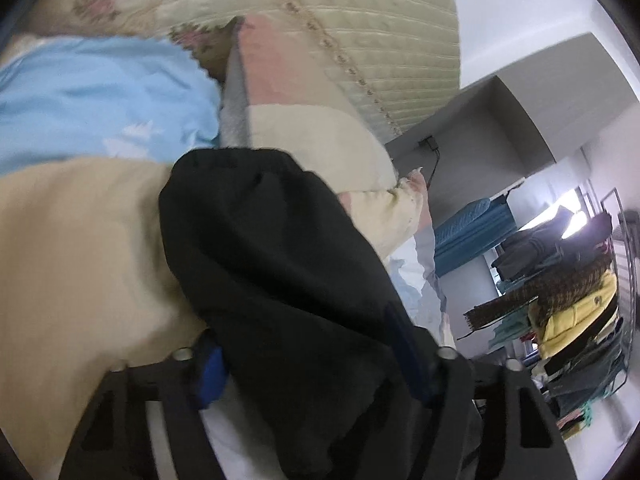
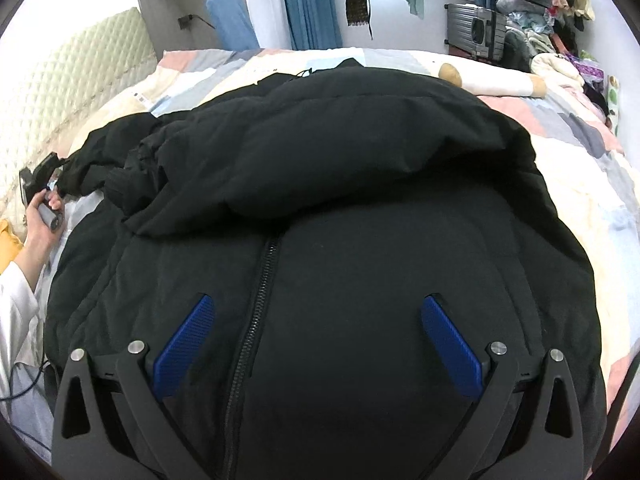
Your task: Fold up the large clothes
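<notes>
A large black padded jacket lies on the bed, zip facing up, one part folded over across its middle. My right gripper hovers just above the jacket's front, open and empty, its blue pads wide apart. My left gripper holds a thick black sleeve of the jacket between its blue pads, up near the headboard. In the right wrist view the left gripper shows at the far left, held by a hand, at the sleeve's end.
The bed has a patchwork quilt and a cream quilted headboard. A blue pillow and cream pillow lie by the headboard. A soft toy lies at the far side. A clothes rack and suitcase stand beyond.
</notes>
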The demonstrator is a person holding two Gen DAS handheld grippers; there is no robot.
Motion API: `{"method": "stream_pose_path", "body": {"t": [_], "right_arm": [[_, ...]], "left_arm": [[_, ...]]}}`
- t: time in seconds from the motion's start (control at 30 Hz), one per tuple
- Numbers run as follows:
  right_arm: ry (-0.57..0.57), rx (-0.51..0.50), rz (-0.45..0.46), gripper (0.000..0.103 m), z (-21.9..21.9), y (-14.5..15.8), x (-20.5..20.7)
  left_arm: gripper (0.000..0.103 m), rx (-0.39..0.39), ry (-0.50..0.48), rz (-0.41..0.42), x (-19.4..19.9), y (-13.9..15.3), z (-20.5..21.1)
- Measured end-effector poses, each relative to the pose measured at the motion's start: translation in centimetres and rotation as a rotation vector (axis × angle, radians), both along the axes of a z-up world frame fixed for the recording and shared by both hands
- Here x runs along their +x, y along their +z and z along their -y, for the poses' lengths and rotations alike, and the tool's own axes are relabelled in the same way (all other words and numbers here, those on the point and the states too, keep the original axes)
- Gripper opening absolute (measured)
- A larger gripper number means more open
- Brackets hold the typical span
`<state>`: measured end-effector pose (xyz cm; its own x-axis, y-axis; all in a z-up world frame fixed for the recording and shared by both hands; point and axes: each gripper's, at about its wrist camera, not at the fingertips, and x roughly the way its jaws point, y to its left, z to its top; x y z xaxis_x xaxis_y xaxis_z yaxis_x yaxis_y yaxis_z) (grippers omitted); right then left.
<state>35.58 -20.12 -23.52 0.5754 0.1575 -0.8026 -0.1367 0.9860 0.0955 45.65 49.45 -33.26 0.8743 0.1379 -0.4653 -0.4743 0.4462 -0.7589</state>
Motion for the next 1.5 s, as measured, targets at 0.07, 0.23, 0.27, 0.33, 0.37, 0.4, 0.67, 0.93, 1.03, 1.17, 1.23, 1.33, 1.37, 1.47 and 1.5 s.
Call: {"method": "stream_pose_path", "body": {"t": [0.07,0.23,0.27,0.33,0.37,0.4,0.67,0.93,1.03,1.17,1.23,1.33,1.37,1.47,1.5], "right_arm": [[0.002,-0.004,-0.005,0.103,-0.3,-0.1,0.3],[-0.004,-0.03,0.008,0.103,-0.8,0.1,0.6],[-0.004,-0.035,0.014,0.103,-0.8,0.3,0.6],[-0.007,-0.059,0.029,0.103,-0.8,0.6,0.4],[-0.011,-0.07,0.036,0.103,-0.8,0.7,0.3],[-0.014,-0.077,0.045,0.103,-0.7,0.9,0.2],[-0.044,-0.066,0.111,0.103,1.2,2.7,-1.5],[-0.057,0.031,0.203,0.103,3.4,5.8,-3.9],[-0.048,0.06,0.227,0.103,3.9,6.7,-4.7],[-0.055,0.066,0.263,0.103,5.2,7.4,-5.6],[-0.071,0.084,0.268,0.103,6.4,7.6,-5.8],[-0.105,0.101,0.283,0.103,8.2,7.9,-6.1],[-0.116,0.106,0.288,0.103,8.8,8.0,-6.2],[-0.14,0.122,0.302,0.103,10.3,8.2,-6.7],[-0.151,0.139,0.306,0.103,11.0,8.2,-6.9]], "left_arm": [[0.039,0.034,0.01,-0.015,0.1,0.3,0.2],[0.013,0.119,0.059,-0.033,-0.3,1.8,1.1],[0.012,0.141,0.066,-0.033,-0.6,2.4,1.7],[0.009,0.203,0.066,-0.052,-0.7,3.6,2.9],[0.008,0.254,0.065,-0.07,-0.8,4.5,4.0],[0.007,0.278,0.062,-0.076,-0.8,5.0,4.6],[0.006,0.479,-0.008,-0.111,-1.0,12.9,10.0],[0.005,0.694,-0.077,-0.018,-2.3,25.2,18.5],[0.005,0.76,-0.135,0.019,-2.7,28.7,23.3],[0.005,0.845,-0.232,0.063,-2.7,32.2,31.1],[0.005,0.875,-0.286,0.078,-2.5,33.0,35.0],[0.005,0.912,-0.368,0.1,-2.4,33.2,40.7],[0.005,0.924,-0.389,0.104,-2.3,33.2,42.3],[0.005,0.954,-0.478,0.116,-1.9,32.0,48.7],[0.005,0.958,-0.501,0.117,-1.7,31.5,50.2]]}}
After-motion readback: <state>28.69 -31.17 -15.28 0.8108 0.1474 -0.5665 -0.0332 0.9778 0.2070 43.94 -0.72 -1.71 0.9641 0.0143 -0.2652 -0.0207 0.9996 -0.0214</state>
